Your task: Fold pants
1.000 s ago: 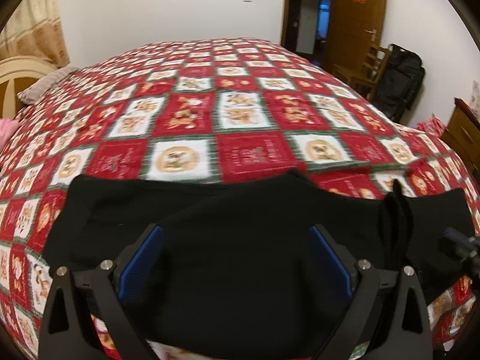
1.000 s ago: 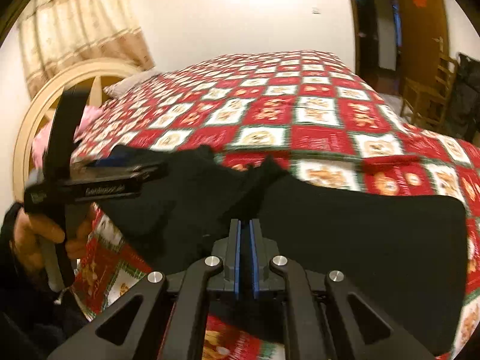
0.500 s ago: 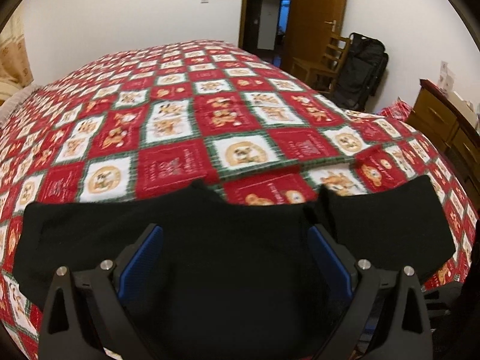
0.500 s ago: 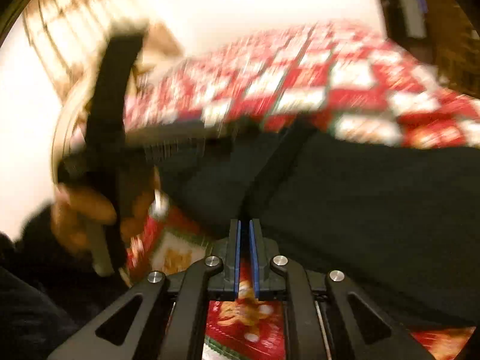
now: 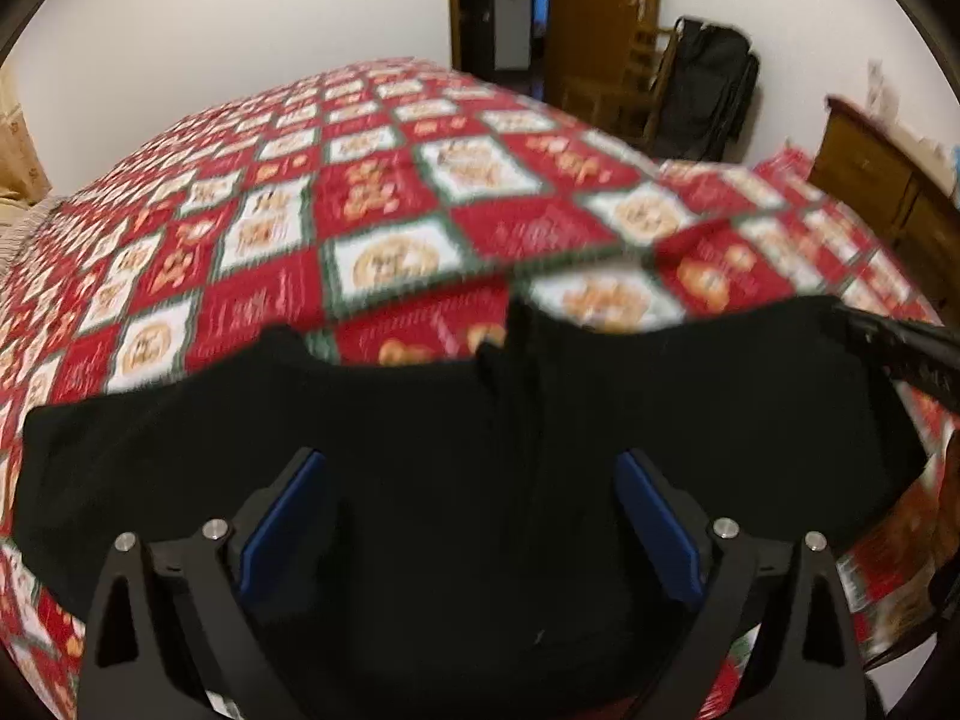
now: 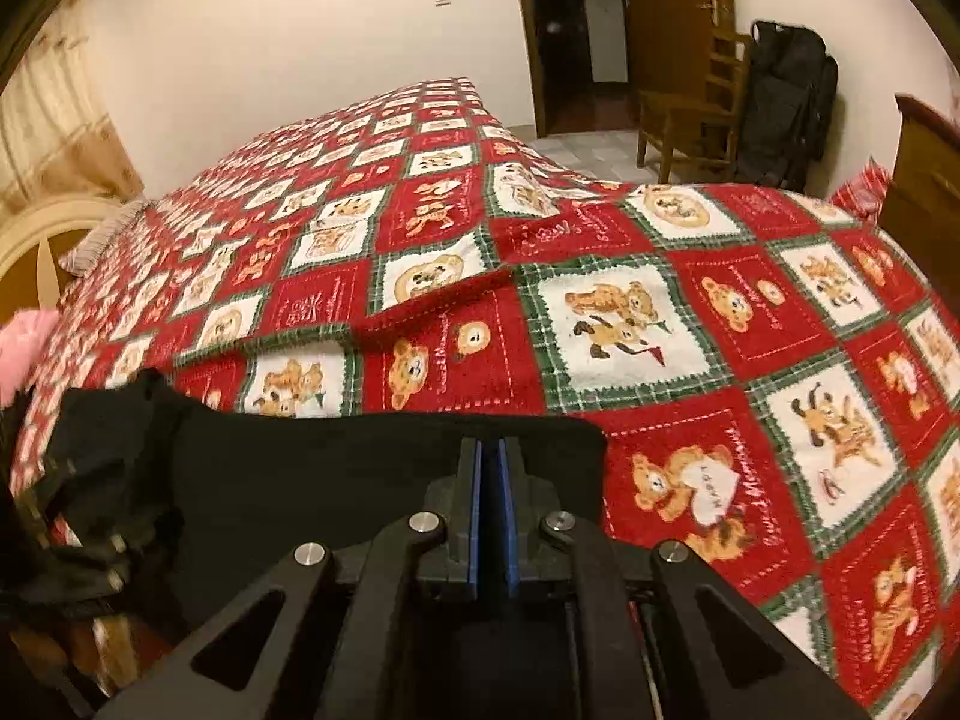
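Note:
Black pants point(image 5: 480, 450) lie across the near edge of a bed, spread left to right, with a fold ridge near the middle. My left gripper point(image 5: 471, 516) is open, its blue pads wide apart above the cloth. In the right wrist view the pants point(image 6: 336, 480) fill the lower left. My right gripper point(image 6: 492, 492) is shut over the pants' right part; I cannot tell whether cloth is pinched between the pads. The right gripper's black body point(image 5: 900, 348) shows at the far right of the left wrist view.
The bed has a red, white and green teddy-bear quilt point(image 6: 660, 312) with a raised crease. A wooden chair point(image 6: 690, 114) and black bag point(image 6: 786, 102) stand by the door at the back right. A wooden dresser point(image 5: 888, 180) is at right, a headboard point(image 6: 36, 240) at left.
Both cameras have swung to the right. The right gripper has moved from the pants' middle to their right part. The left gripper stays open over the cloth.

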Action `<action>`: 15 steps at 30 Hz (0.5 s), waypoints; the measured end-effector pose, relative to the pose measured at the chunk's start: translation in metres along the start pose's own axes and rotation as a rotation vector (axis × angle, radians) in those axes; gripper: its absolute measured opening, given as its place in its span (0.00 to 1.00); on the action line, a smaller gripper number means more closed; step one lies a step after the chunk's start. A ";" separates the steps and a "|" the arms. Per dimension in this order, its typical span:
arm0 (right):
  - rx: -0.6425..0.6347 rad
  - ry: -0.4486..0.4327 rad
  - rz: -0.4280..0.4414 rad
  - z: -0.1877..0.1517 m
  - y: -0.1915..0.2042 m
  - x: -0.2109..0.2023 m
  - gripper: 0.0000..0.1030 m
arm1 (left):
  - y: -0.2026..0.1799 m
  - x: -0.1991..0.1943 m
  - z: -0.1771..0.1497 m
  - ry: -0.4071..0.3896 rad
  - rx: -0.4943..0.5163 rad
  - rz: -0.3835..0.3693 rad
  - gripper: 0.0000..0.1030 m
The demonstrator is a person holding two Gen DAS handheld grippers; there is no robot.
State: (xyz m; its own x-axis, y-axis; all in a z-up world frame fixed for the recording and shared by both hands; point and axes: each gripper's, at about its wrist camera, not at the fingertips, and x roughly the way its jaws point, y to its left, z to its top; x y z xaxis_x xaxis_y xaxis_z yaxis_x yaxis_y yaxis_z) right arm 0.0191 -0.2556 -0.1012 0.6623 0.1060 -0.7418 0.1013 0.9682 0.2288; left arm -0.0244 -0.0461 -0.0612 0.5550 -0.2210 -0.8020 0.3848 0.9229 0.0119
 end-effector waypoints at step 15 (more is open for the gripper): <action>-0.265 0.000 0.219 -0.045 0.129 -0.020 0.06 | 0.023 -0.018 0.004 -0.041 -0.008 0.050 0.96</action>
State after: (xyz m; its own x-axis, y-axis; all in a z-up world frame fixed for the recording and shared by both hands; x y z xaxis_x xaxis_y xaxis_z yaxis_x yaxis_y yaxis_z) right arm -0.0145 -0.1230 -0.0851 0.6469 0.3178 -0.6932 -0.2395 0.9477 0.2110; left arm -0.0225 -0.0217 -0.0441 0.6032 -0.1873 -0.7753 0.3504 0.9354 0.0467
